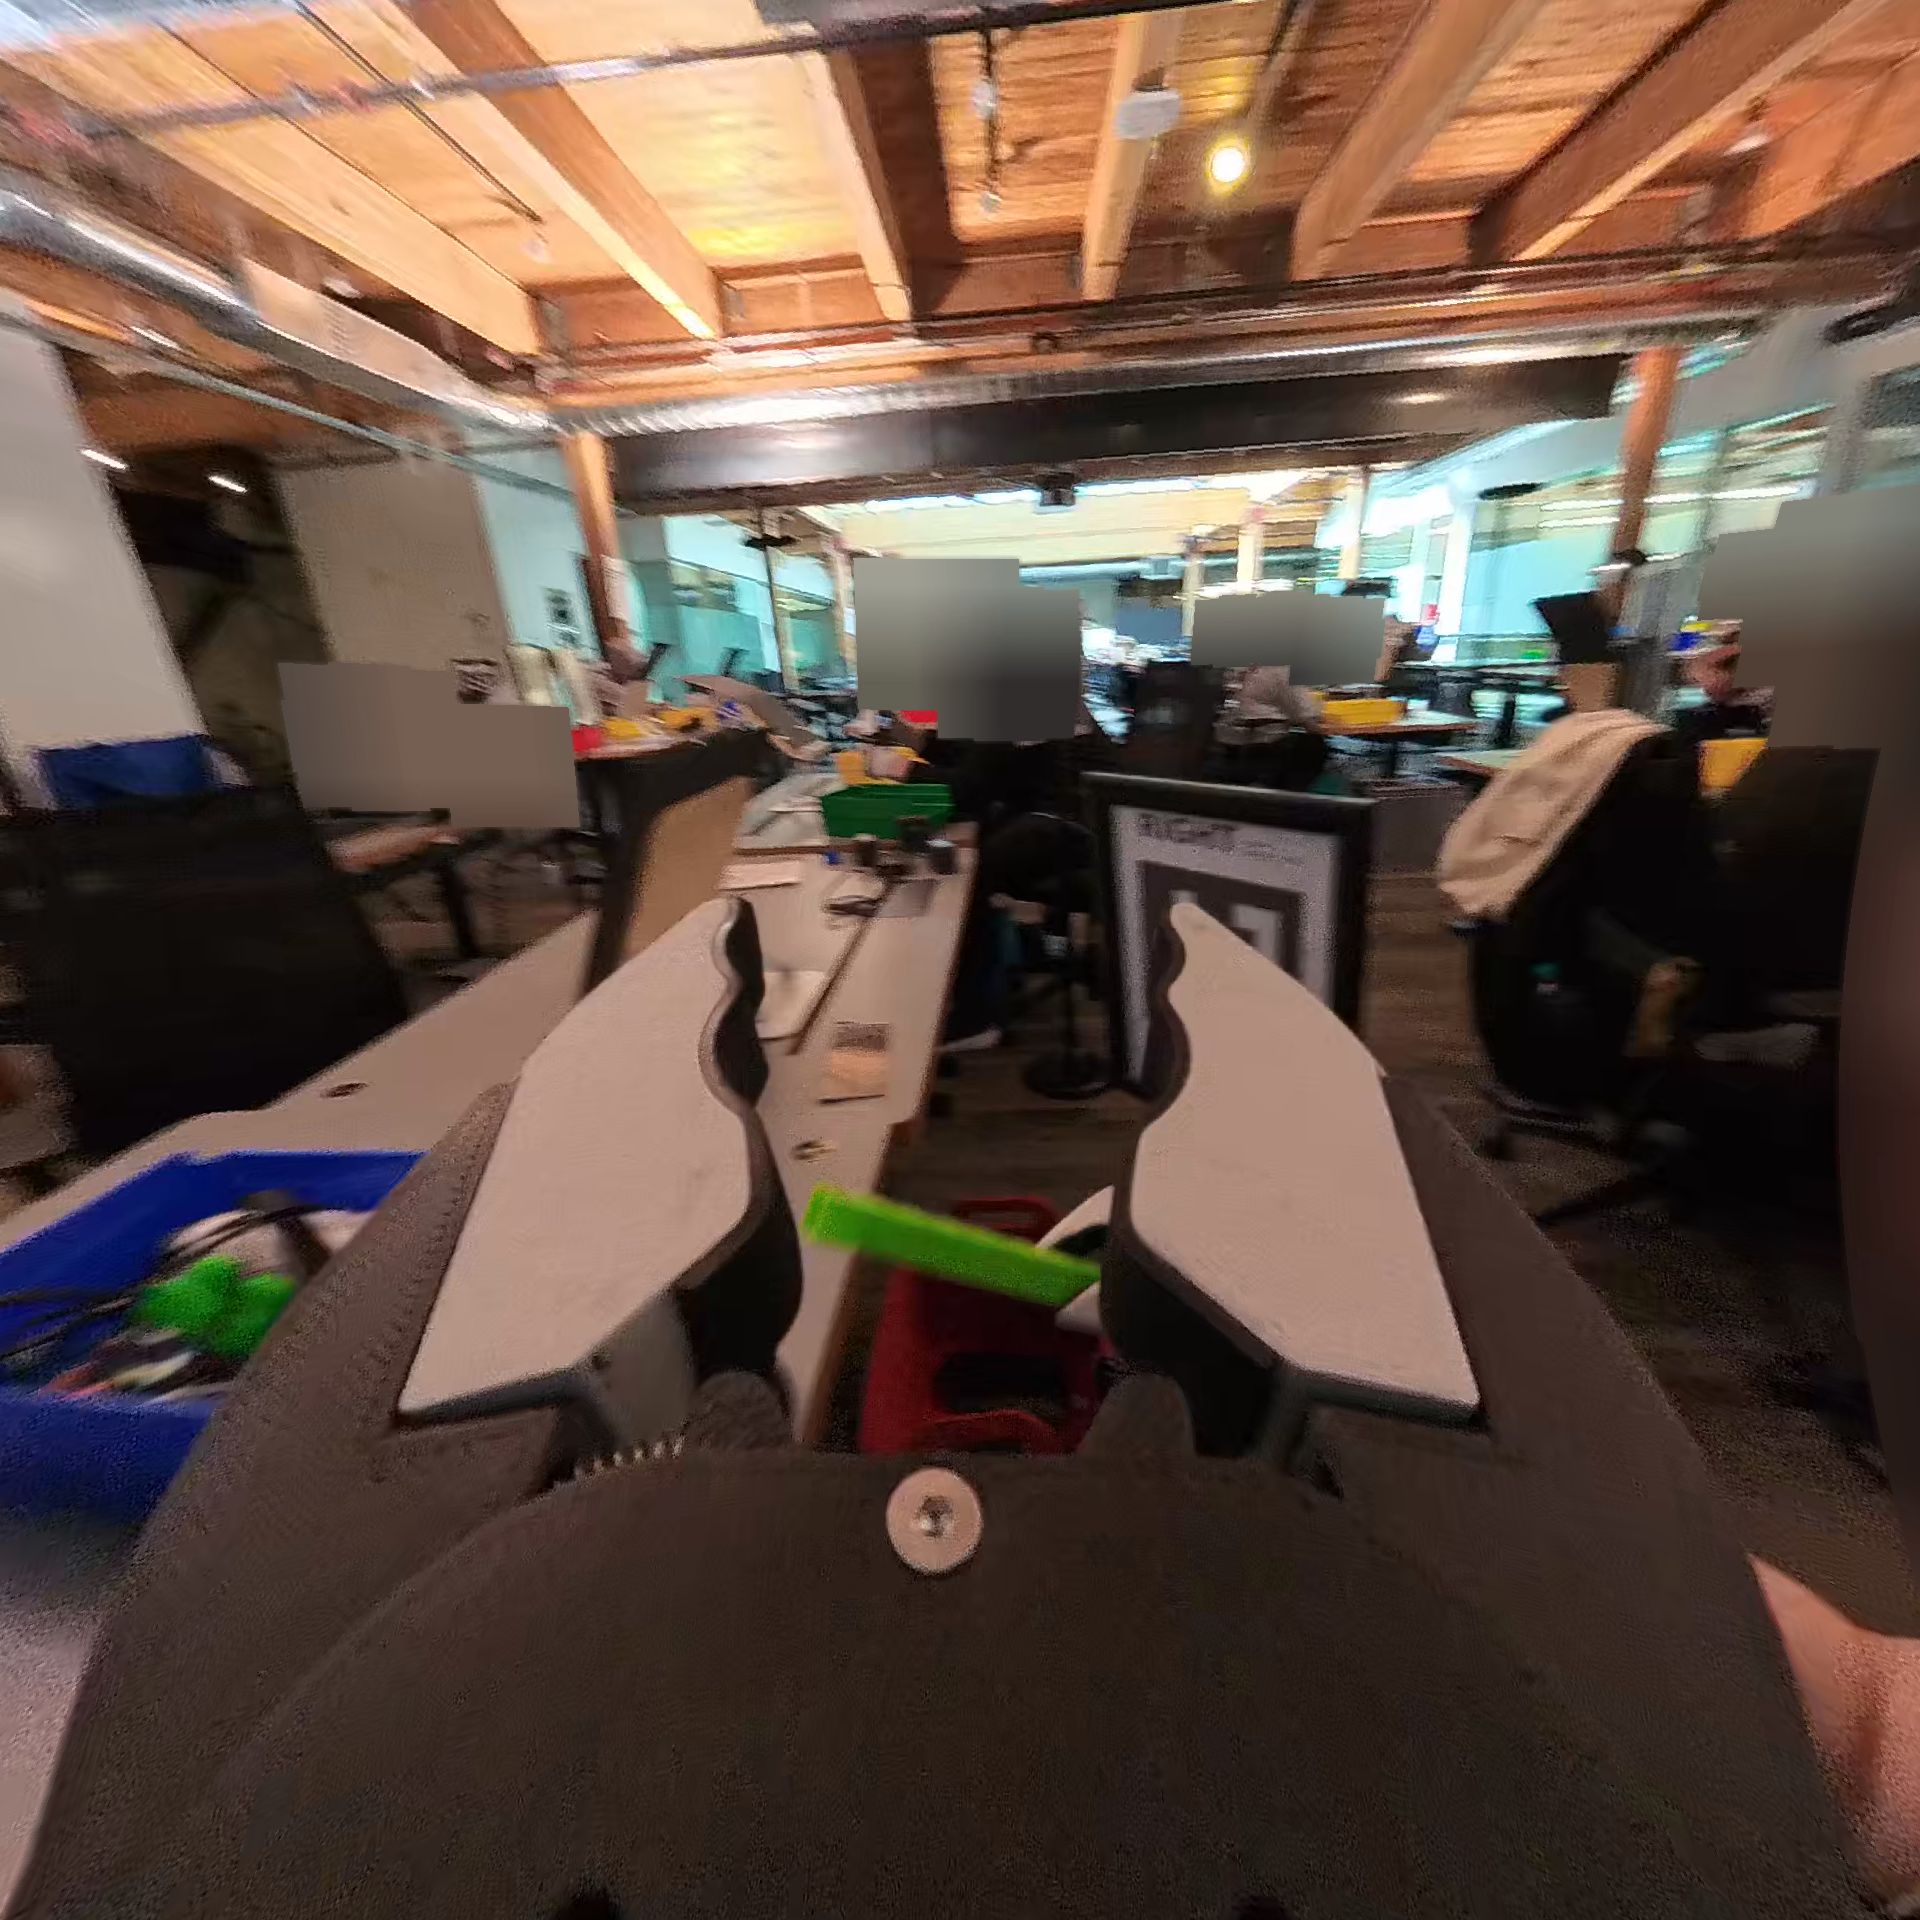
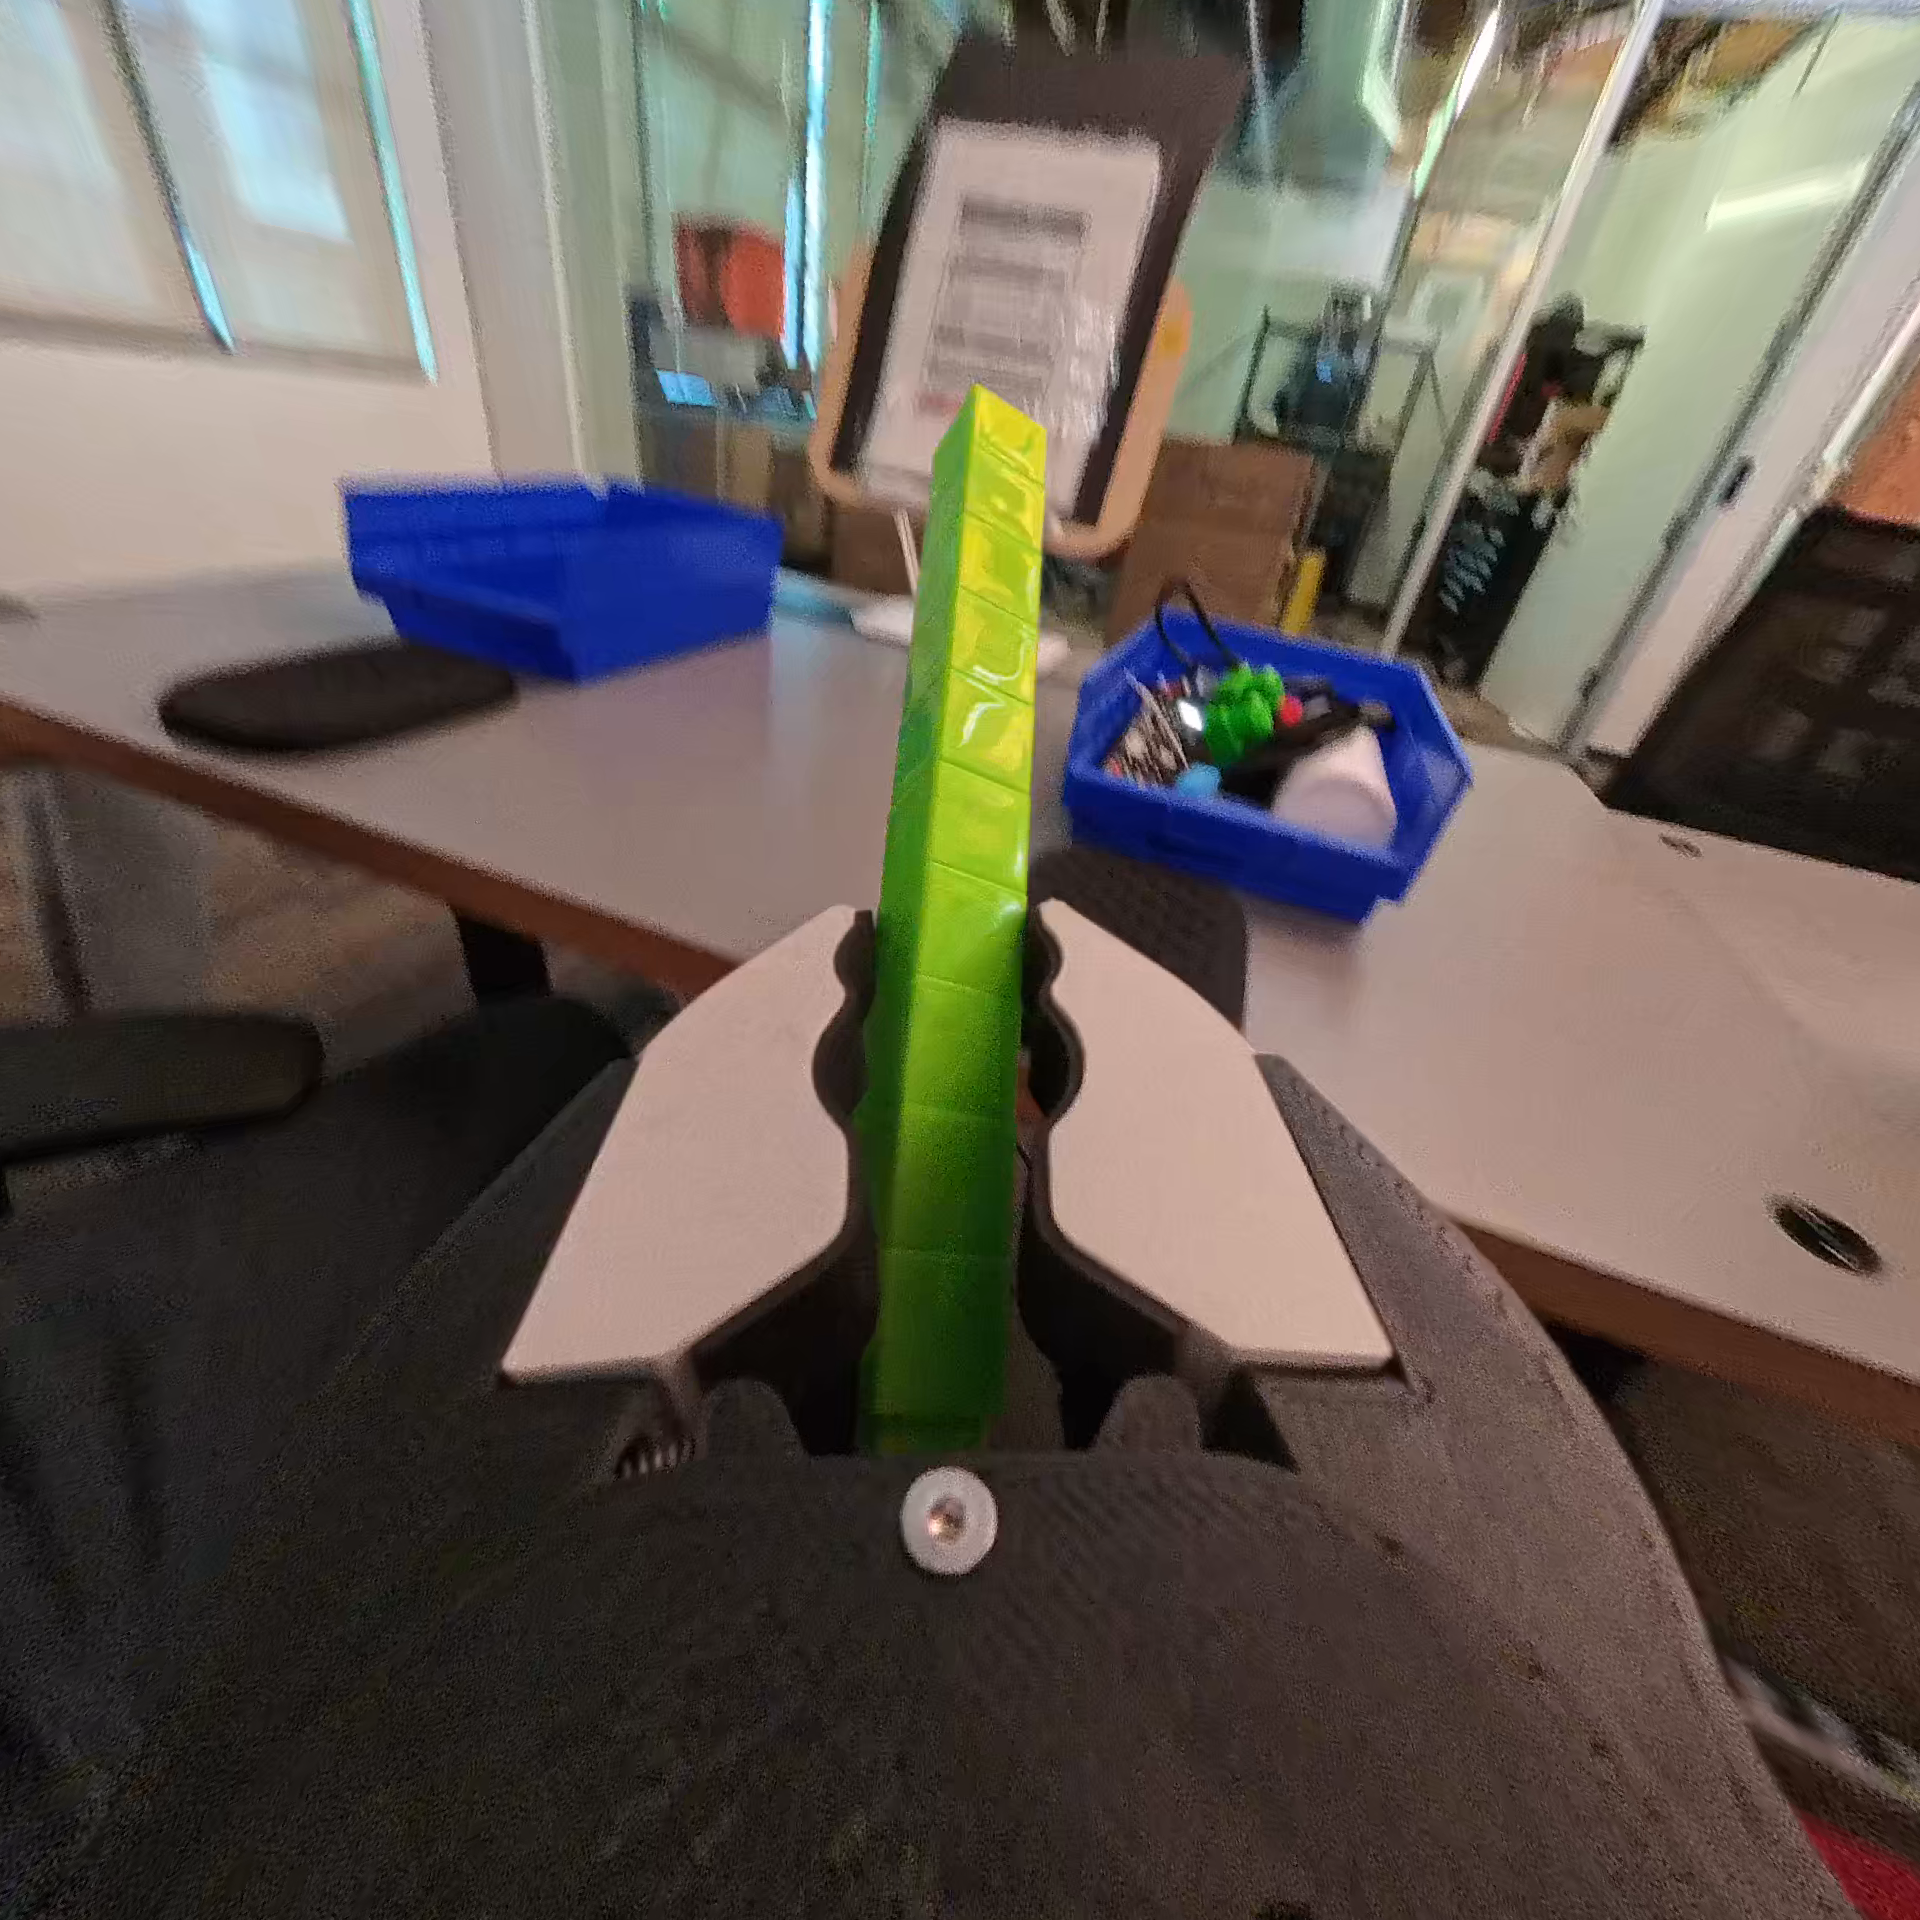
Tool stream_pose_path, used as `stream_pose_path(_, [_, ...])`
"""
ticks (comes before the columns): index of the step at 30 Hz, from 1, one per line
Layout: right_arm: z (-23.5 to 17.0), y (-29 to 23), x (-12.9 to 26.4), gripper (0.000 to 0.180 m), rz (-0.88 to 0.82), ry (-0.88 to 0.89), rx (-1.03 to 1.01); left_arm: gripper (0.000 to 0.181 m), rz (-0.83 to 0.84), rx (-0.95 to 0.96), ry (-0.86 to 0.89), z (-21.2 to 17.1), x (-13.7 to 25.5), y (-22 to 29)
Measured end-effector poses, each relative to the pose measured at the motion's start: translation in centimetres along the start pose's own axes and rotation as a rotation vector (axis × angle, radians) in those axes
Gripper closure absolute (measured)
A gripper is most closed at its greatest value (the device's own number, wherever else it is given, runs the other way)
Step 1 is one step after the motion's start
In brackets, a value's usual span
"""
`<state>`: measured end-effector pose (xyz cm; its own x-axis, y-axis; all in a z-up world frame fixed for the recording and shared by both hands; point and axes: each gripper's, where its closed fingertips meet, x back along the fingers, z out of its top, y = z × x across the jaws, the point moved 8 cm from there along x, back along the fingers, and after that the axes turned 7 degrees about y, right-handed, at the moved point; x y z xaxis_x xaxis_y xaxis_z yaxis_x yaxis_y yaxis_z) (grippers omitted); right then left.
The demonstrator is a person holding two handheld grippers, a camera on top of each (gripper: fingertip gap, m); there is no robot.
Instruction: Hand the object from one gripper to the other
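Green bar (image 2: 961, 883) clamped between right gripper (image 2: 948, 914) fingers (image 2: 727, 1143).

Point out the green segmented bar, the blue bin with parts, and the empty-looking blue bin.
green segmented bar (image 2: 961, 935): right wrist view, mid-length, between the fingers.
blue bin with parts (image 2: 1236, 847): right wrist view, front wall.
empty-looking blue bin (image 2: 582, 613): right wrist view, front wall.

Each gripper (image 1: 961, 925) (image 2: 951, 914) has grey fingers, black textured body, silver screw.
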<state>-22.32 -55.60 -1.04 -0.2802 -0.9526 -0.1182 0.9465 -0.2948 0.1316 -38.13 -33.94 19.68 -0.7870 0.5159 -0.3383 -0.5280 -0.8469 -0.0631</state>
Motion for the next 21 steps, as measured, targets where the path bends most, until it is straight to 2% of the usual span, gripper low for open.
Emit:
stream_pose_path(3, [1.2,0.6,-3.0,0.152,0.070,0.237,-0.155,0.118,0.078,-0.036,0.019,-1.9,4.2,-2.8])
stream_pose_path(5, [2.2,0.8,-6.2,0.152,0.215,0.355,-0.262,0.115,0.054,-0.004,-0.057,-4.5,5.4,-4.5])
stream_pose_path(7, [3.3,0.7,-10.2,0.152,0.383,0.415,-0.373,0.105,0.025,0.057,-0.140,-7.3,5.5,-6.2])
stream_pose_path(9, [4.4,0.2,-14.3,0.152,0.553,0.457,-0.490,0.103,0.013,0.122,-0.176,-9.0,5.2,-8.0])
stream_pose_path(12, [5.8,-0.5,-20.0,0.151,0.774,0.492,-0.619,0.103,0.040,0.195,-0.100,-8.9,4.7,-11.8])
stream_pose_path(14, [6.1,-0.6,-23.8,0.151,0.849,0.468,-0.629,0.105,0.033,0.255,-0.035,-8.4,4.1,-14.7])
stream_pose_path(17, [6.0,-0.5,-29.5,0.151,0.893,0.399,-0.534,0.106,0.043,0.296,-0.028,-8.4,2.8,-19.0])
stream_pose_path(21, [6.4,-0.1,-35.4,0.151,0.955,0.373,-0.398,0.122,0.096,0.264,-0.062,-9.0,1.4,-24.4])
